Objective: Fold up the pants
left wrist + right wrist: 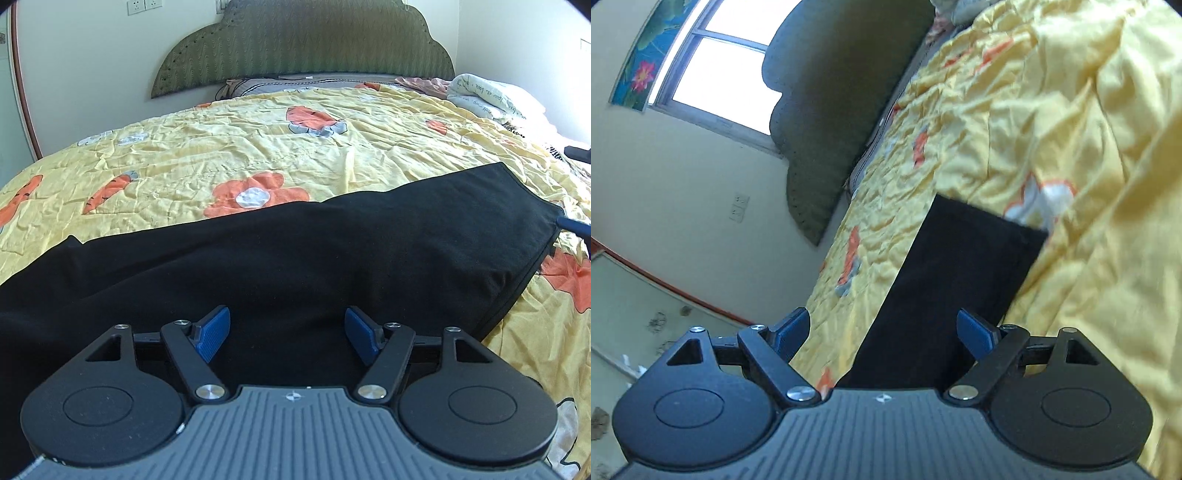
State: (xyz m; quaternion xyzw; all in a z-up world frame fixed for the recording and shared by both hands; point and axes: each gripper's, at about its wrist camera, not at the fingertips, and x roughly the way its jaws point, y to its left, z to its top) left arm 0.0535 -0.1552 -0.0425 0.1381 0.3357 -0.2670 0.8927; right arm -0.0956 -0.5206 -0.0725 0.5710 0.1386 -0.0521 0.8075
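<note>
Black pants [295,251] lie flat on yellow quilt [258,147], right under & ahead of left gripper [287,332], jaws released. Right gripper [882,338] also spread, gripping nothing, pants ahead betw. its fingers.

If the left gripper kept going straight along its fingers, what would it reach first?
Most likely the black pants: the open left gripper points right at the fabric, which fills the gap between its fingers. The yellow quilt lies beyond. Exact depth is unclear.
</note>
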